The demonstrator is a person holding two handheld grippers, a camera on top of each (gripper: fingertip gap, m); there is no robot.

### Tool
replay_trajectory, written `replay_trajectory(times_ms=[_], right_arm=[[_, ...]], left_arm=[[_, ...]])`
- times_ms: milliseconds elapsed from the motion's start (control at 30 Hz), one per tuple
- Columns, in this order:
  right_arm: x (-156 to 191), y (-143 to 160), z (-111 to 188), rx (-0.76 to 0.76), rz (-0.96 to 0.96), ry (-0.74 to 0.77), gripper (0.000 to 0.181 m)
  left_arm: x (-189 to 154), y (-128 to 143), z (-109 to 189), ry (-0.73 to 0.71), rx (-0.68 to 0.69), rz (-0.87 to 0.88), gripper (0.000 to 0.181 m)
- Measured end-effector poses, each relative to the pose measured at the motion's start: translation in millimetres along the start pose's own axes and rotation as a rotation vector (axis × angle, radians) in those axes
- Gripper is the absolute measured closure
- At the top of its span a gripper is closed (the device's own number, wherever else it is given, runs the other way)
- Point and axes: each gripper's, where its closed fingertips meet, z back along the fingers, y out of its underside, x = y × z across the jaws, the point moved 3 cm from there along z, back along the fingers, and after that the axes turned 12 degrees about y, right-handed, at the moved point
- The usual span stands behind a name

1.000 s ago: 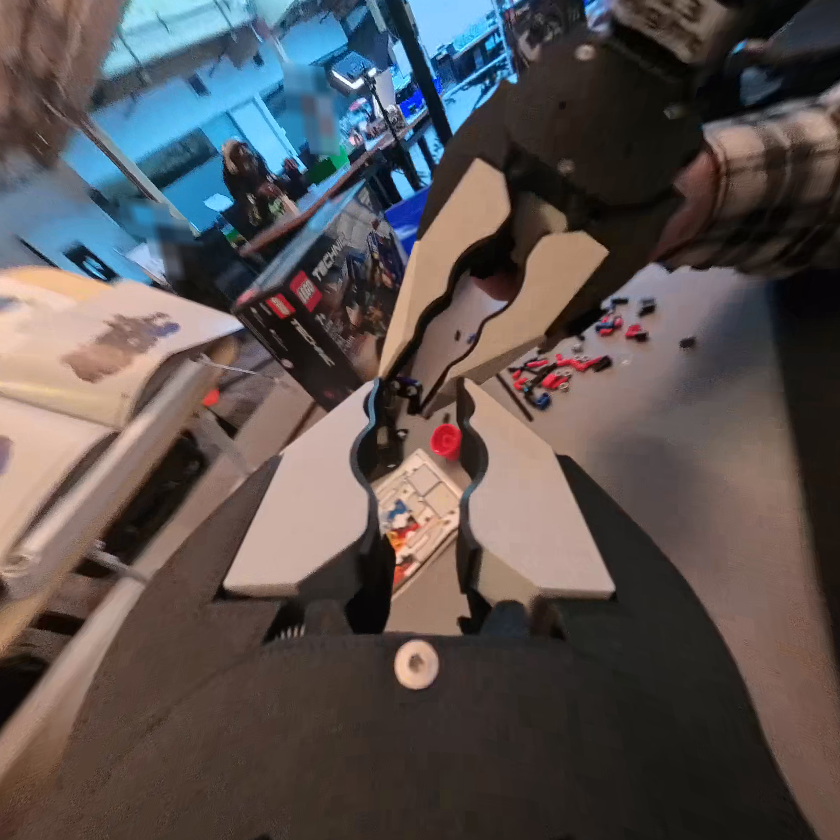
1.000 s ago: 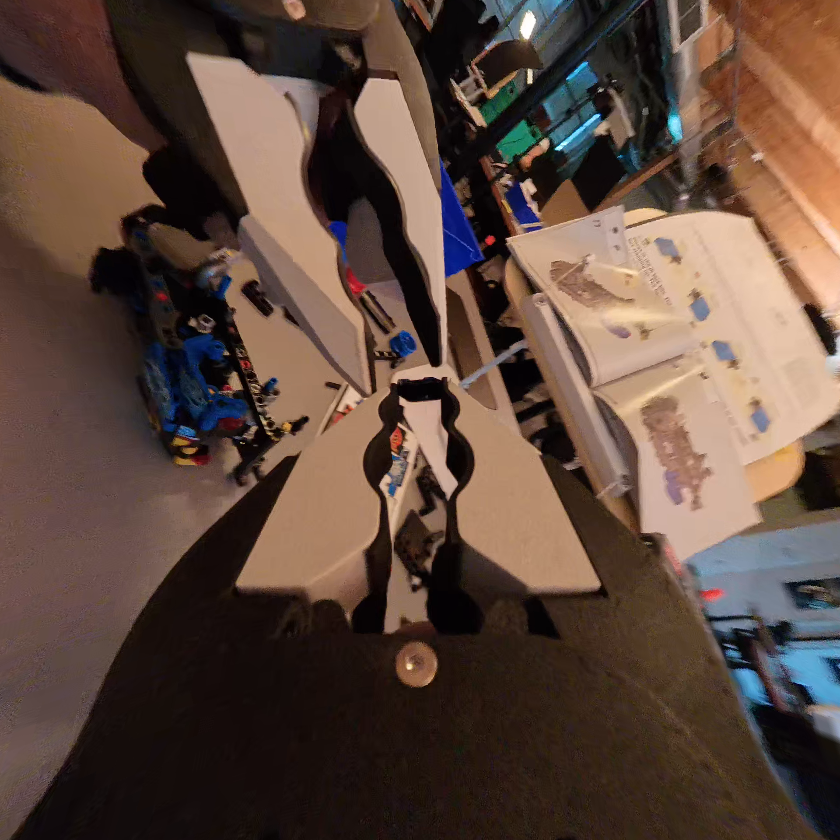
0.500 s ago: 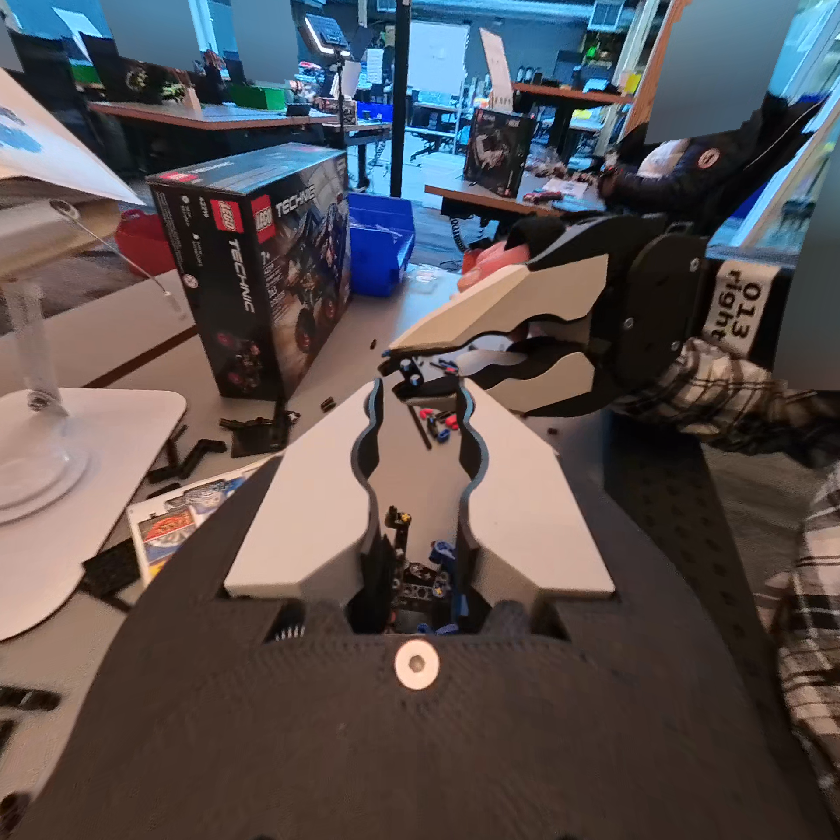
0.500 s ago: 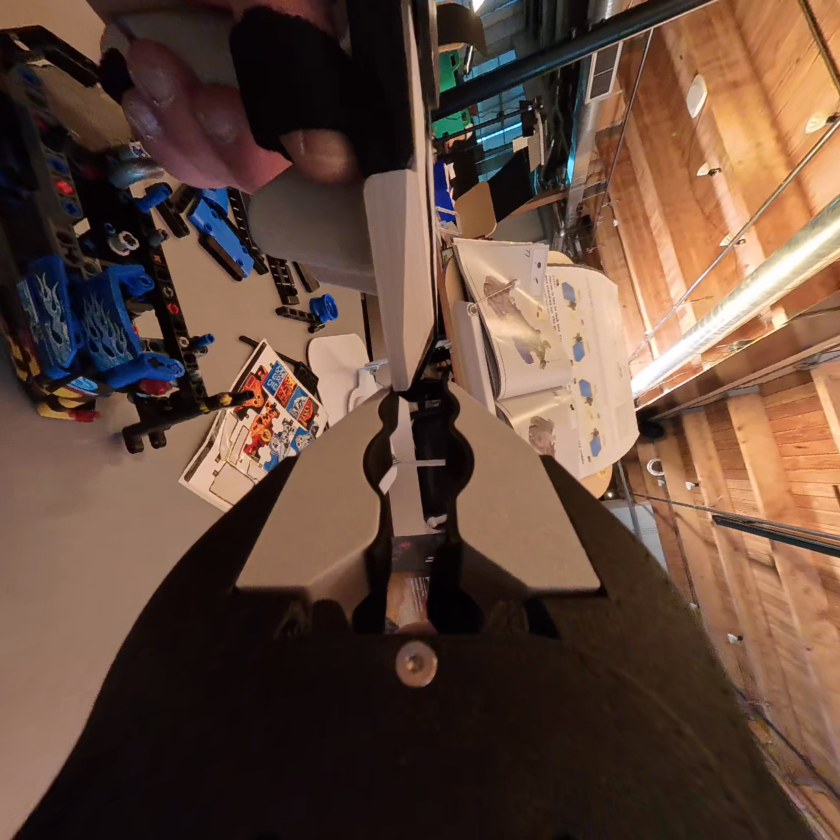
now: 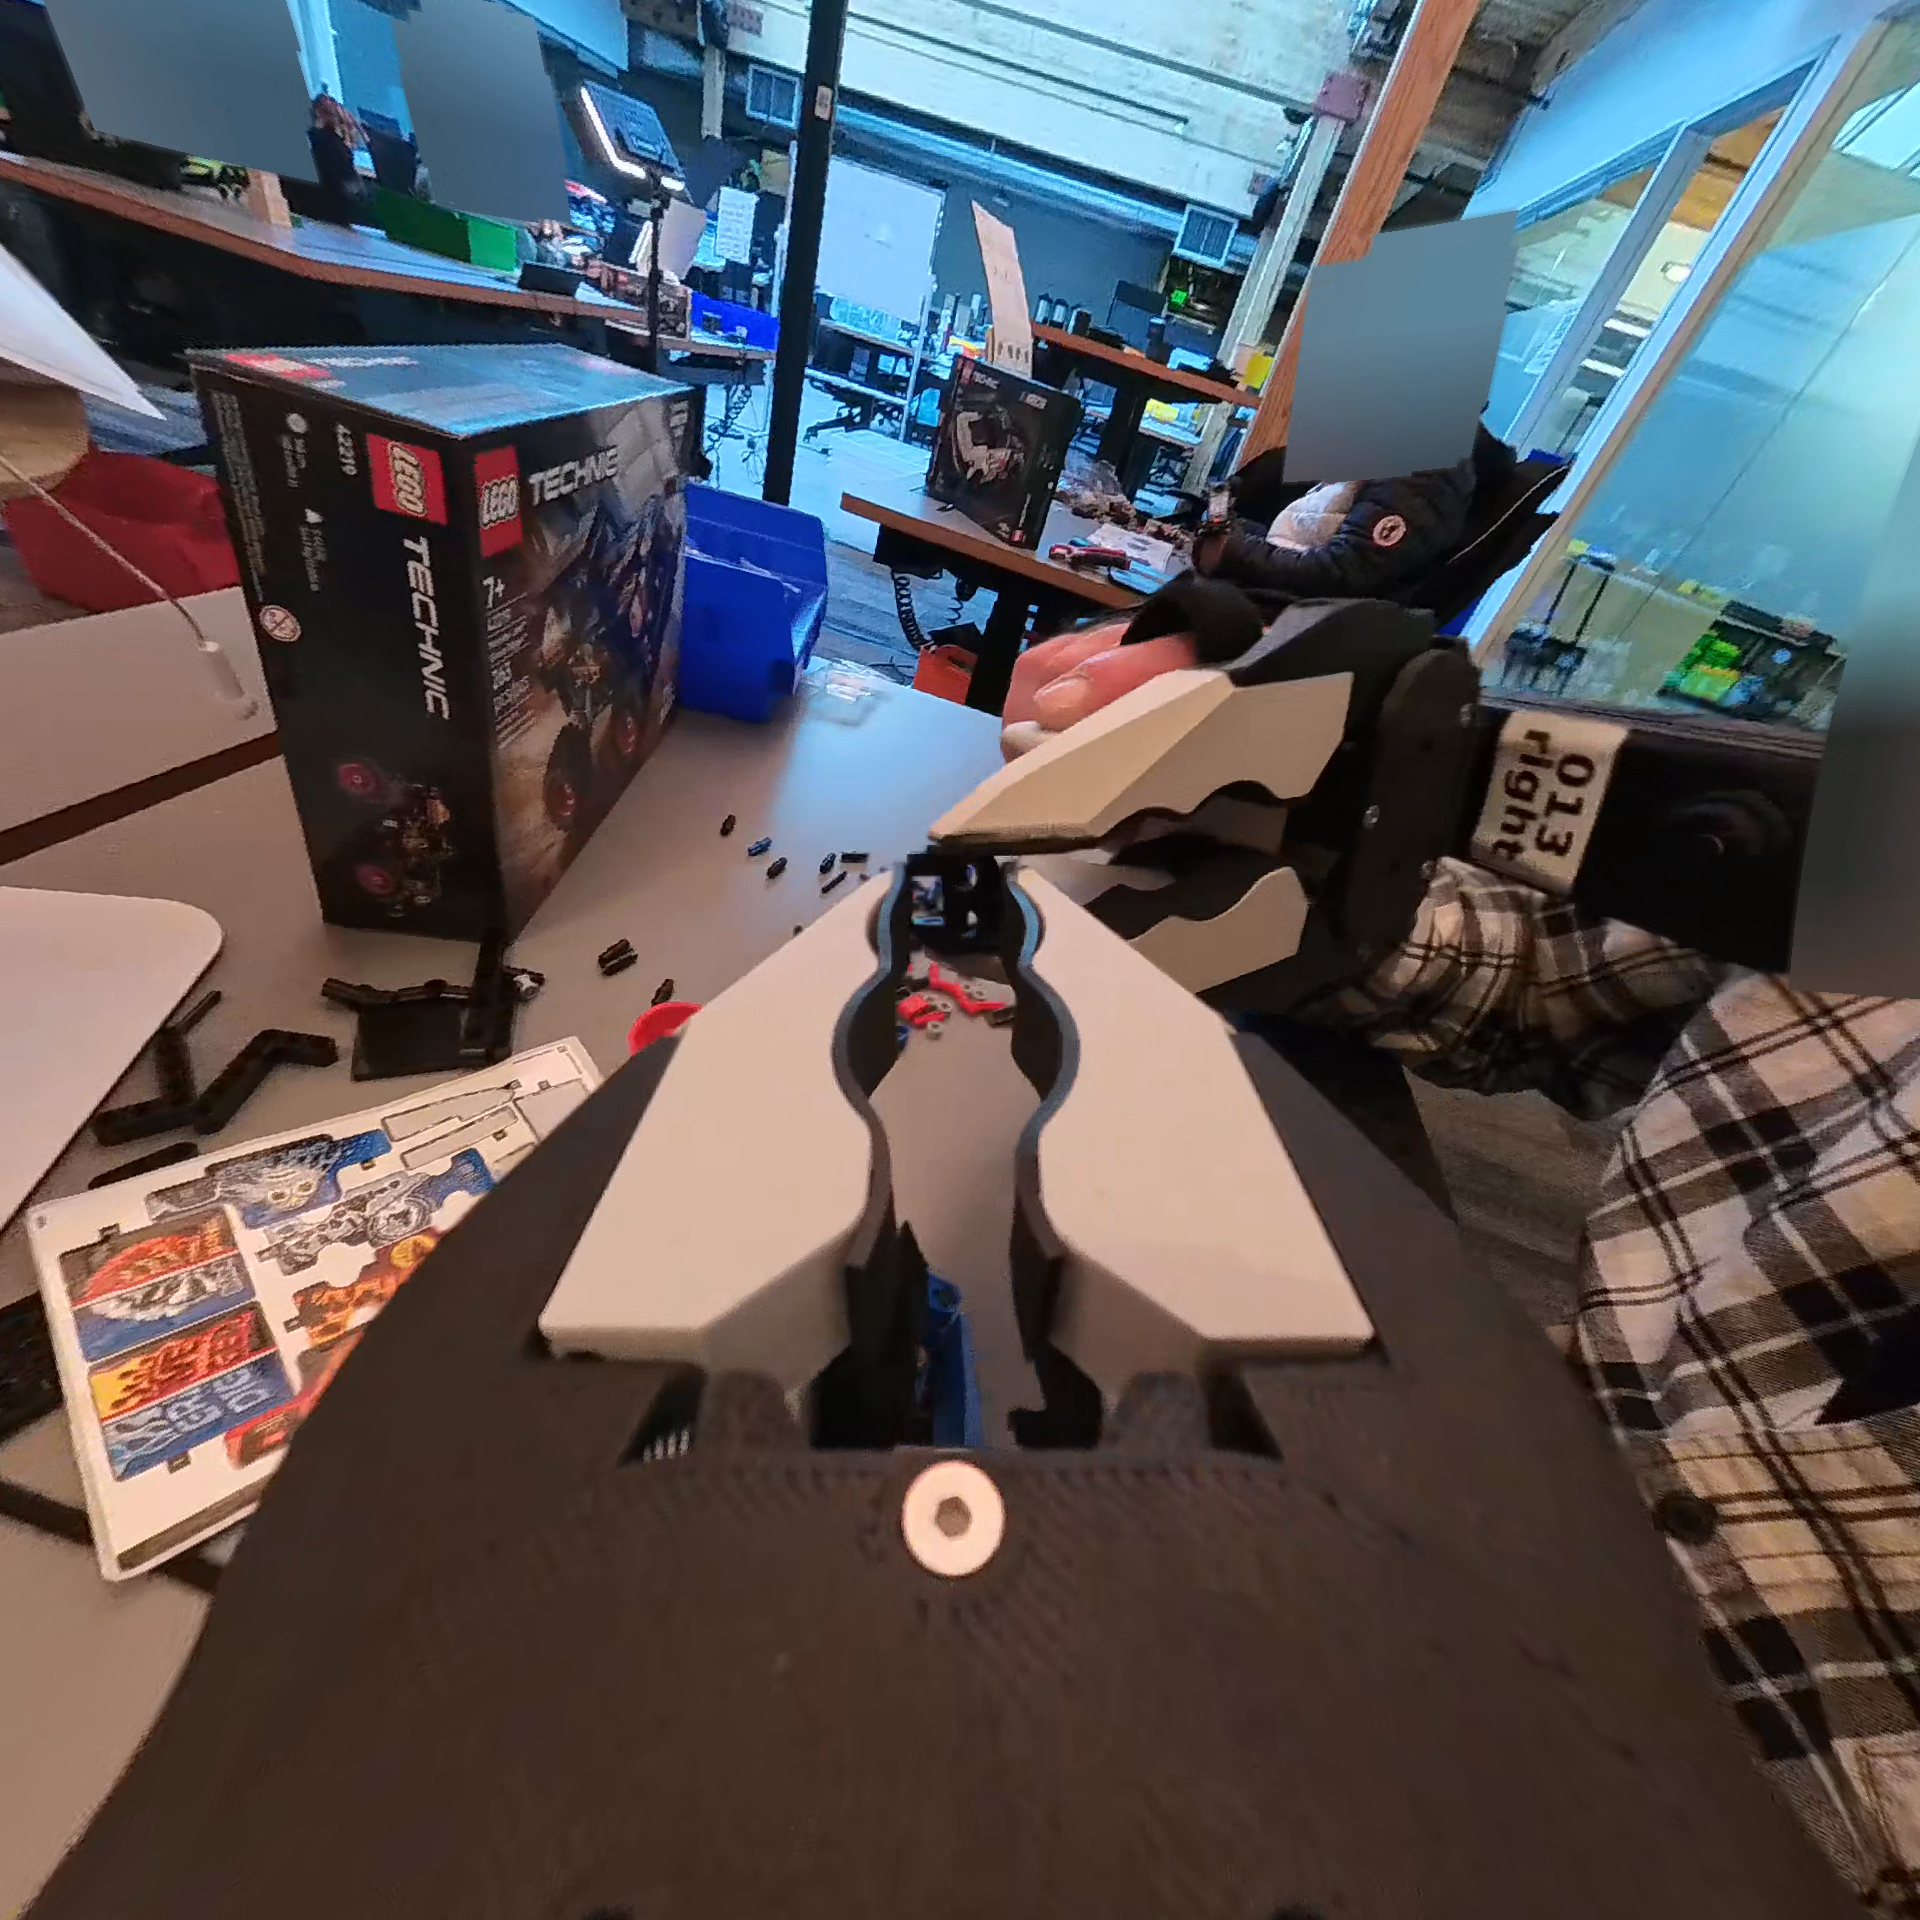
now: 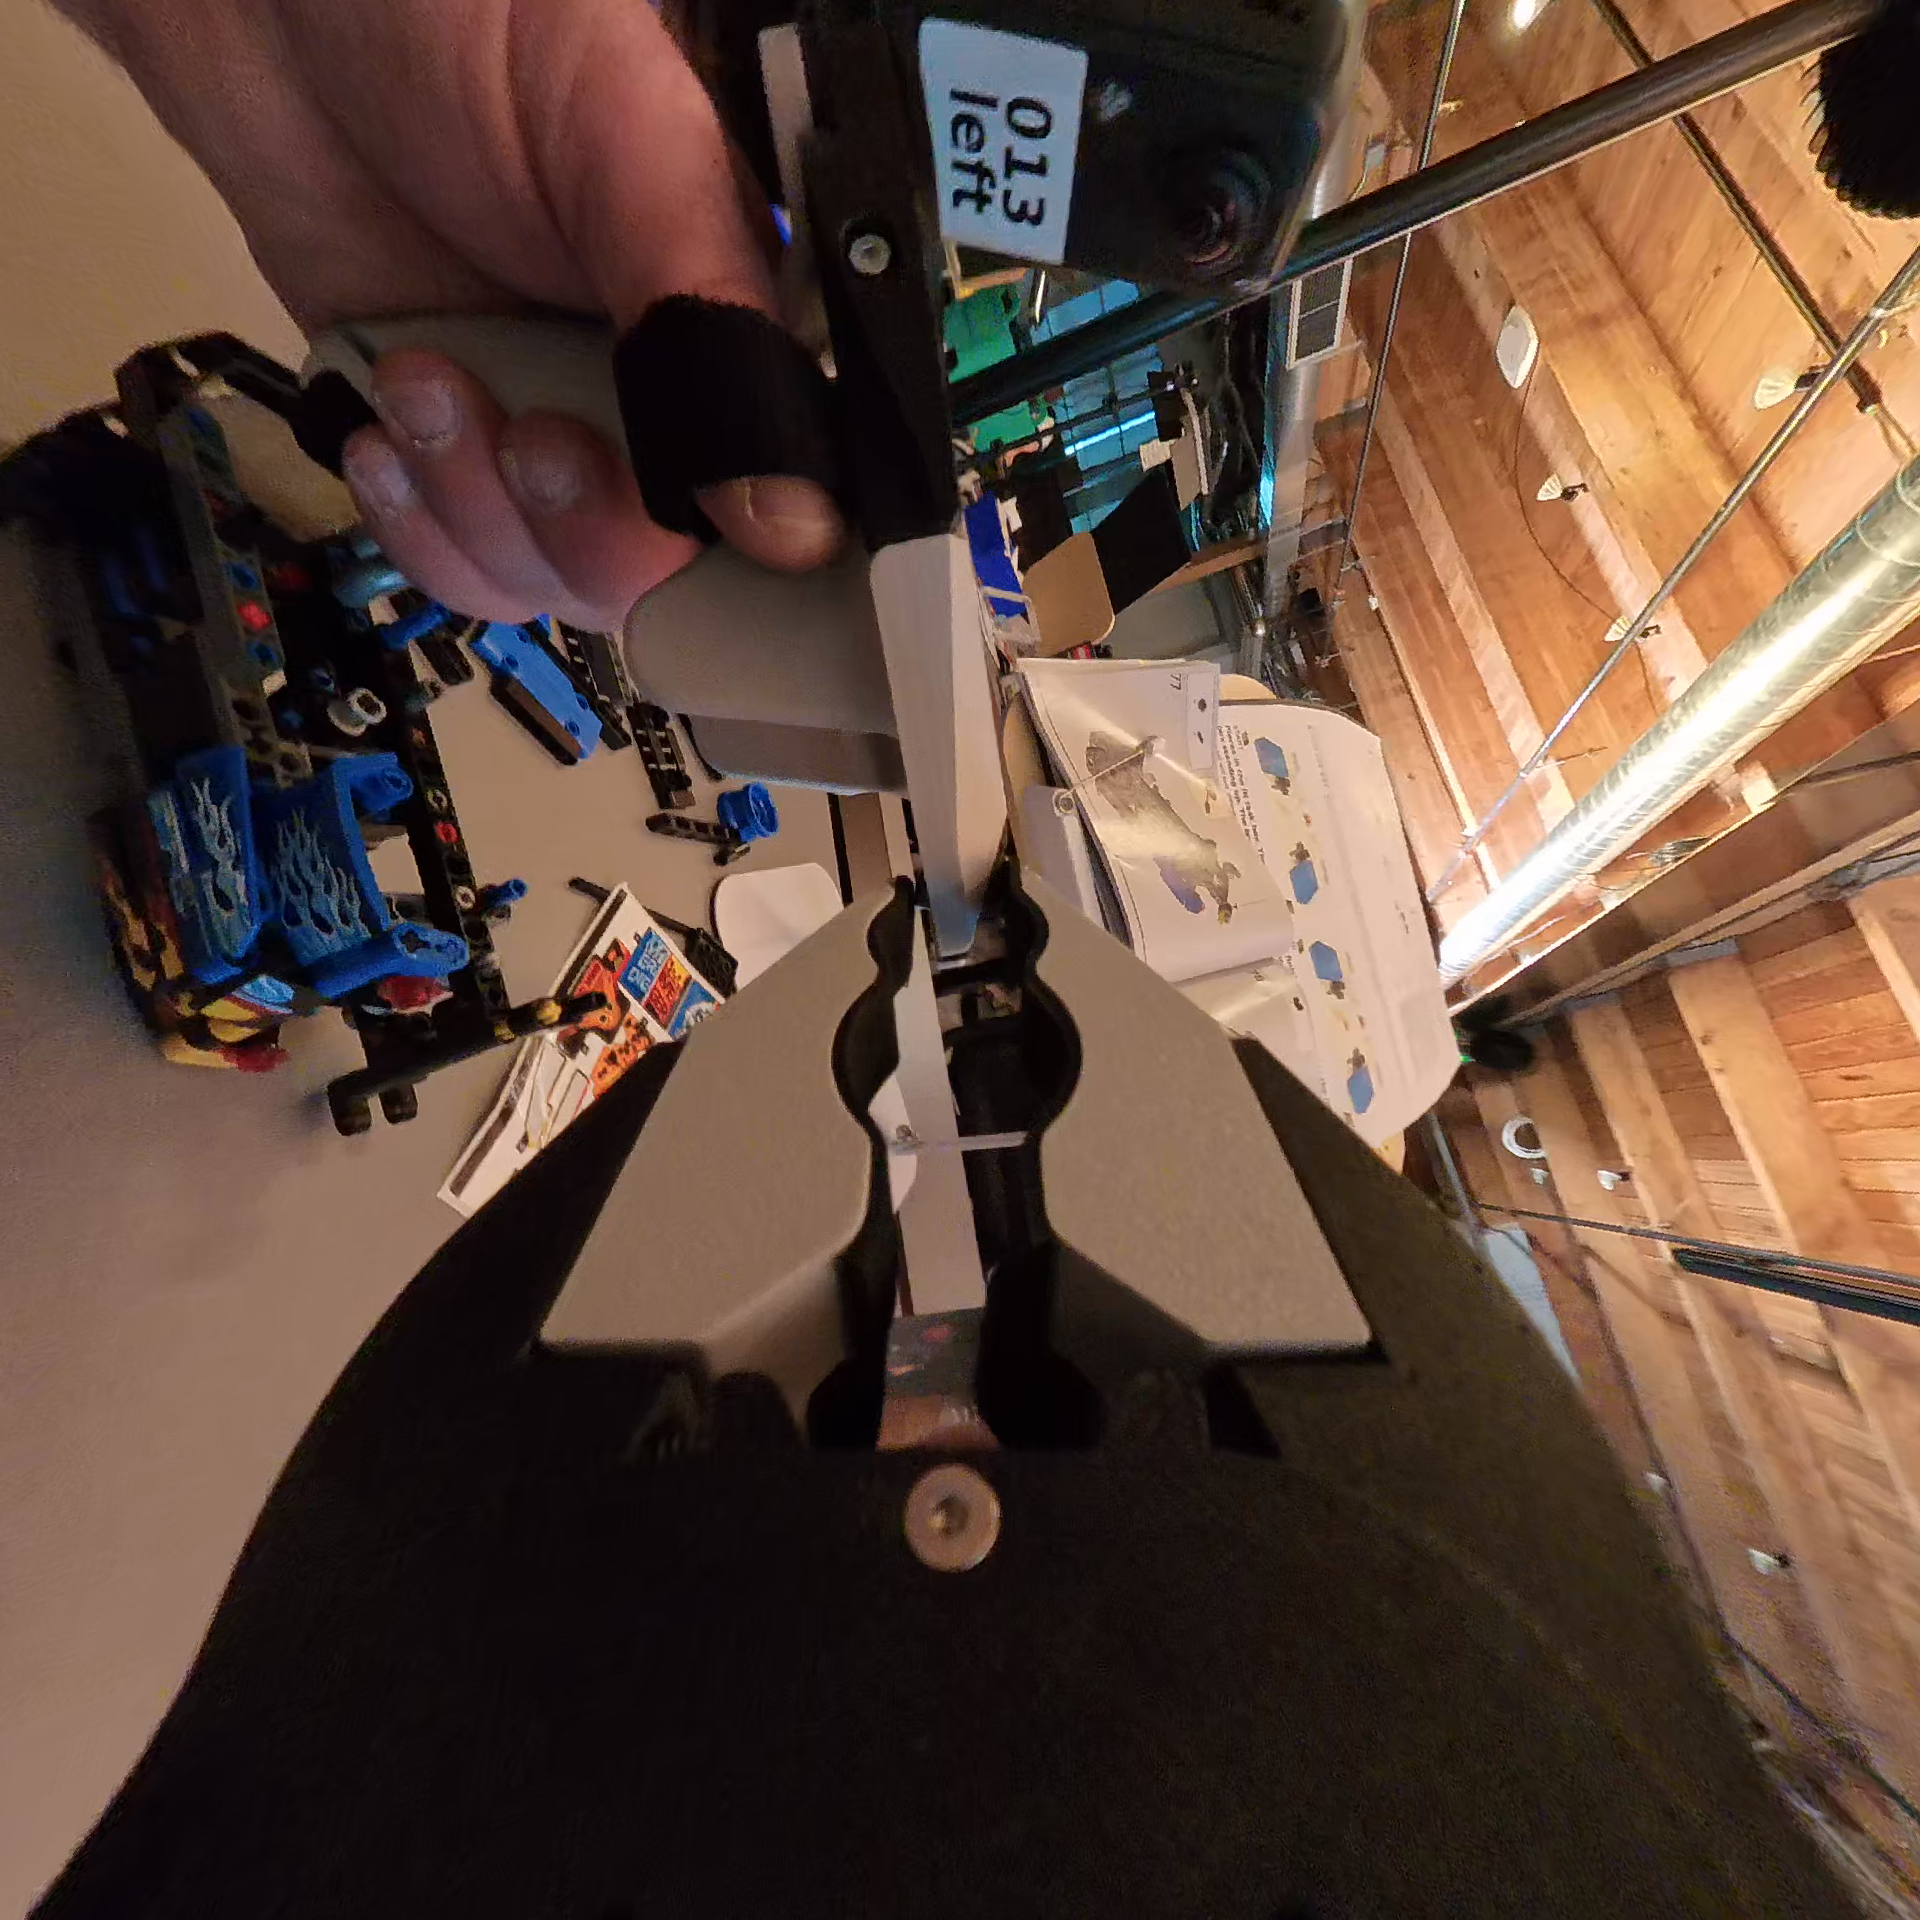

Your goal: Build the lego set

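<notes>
Both grippers' jaws pinch one small black piece [image 5: 951,896] at their tips.

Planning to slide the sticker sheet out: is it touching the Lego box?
Apart. The left wrist view shows bare table and loose black pieces between the sticker sheet and the Lego box.
</notes>
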Motion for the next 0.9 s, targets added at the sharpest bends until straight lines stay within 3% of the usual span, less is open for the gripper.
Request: replay_trajectory(times_ms=[467, 767, 900], right_arm=[[-20.7, -26.0, 17.5, -0.226, -0.428, -0.118, 0.168], [-16.5, -5.8, 10.1, -0.110, -0.384, -0.139, 0.167], [-10.8, -5.6, 8.7, -0.096, -0.359, -0.157, 0.168]], left_arm=[[-35.4, -15.1, 6.2, 0.444, -0.175, 0.153, 0.166], [-13.7, -14.7, 13.9, 0.183, -0.090, 0.028, 0.166], [-14.0, -6.1, 8.1, 0.155, -0.025, 0.011, 0.170]])
